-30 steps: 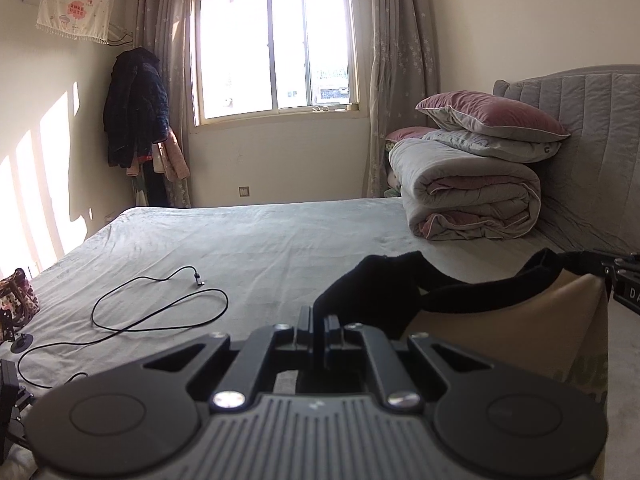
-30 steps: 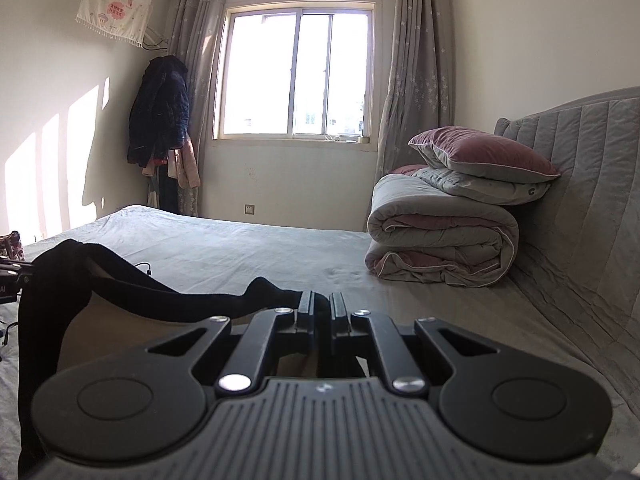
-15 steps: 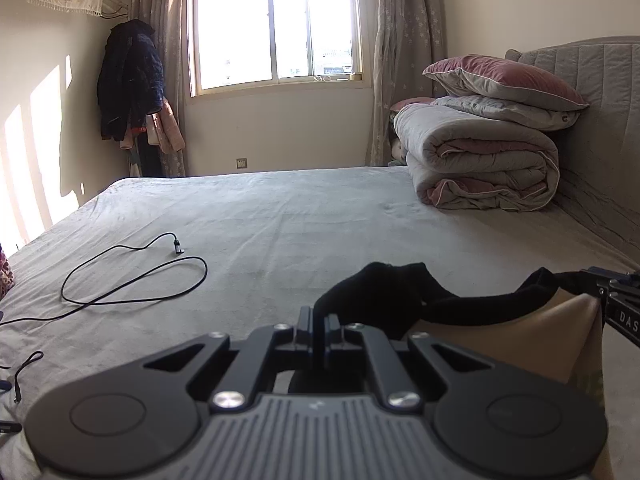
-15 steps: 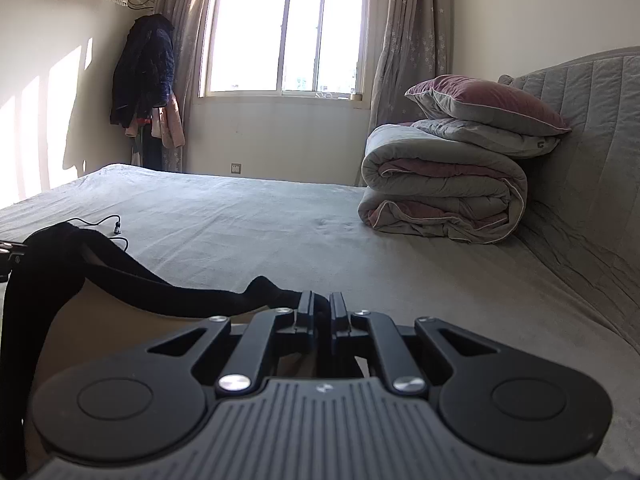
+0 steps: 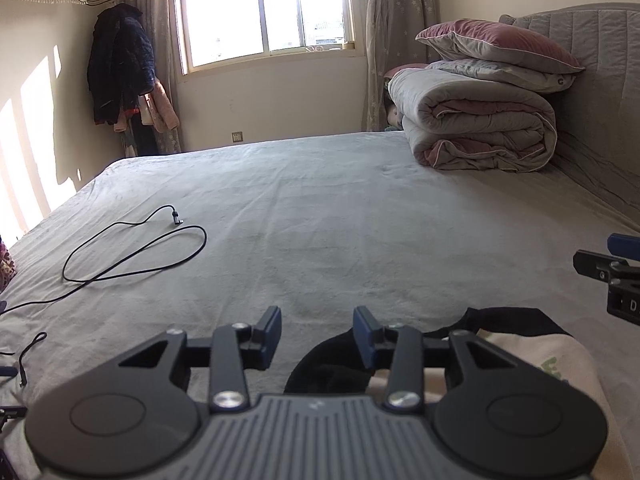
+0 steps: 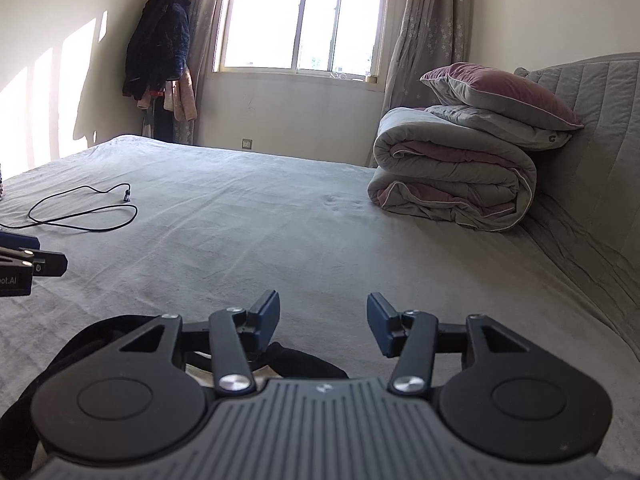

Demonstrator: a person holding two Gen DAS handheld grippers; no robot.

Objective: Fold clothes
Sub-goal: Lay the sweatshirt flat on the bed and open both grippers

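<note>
A cream garment with black trim [image 5: 532, 356] lies on the grey bed [image 5: 340, 208] close to me. In the left wrist view its black edge sits under and right of my left gripper [image 5: 317, 334], which is open with nothing between its fingers. In the right wrist view the same garment [image 6: 96, 336] shows as black fabric at the lower left, mostly hidden behind my right gripper [image 6: 323, 318], also open and holding nothing. Each gripper's tip shows at the edge of the other's view.
A black cable [image 5: 132, 248] loops on the bed's left side. A folded quilt [image 5: 476, 132] with pillows on top [image 5: 500, 44] sits at the headboard on the right. Clothes hang in the far corner [image 5: 120, 68] beside the window.
Both grippers were shut on the garment's black edge and held it up; now both have opened and the garment lies on the bed. The views have dropped closer to the mattress.
</note>
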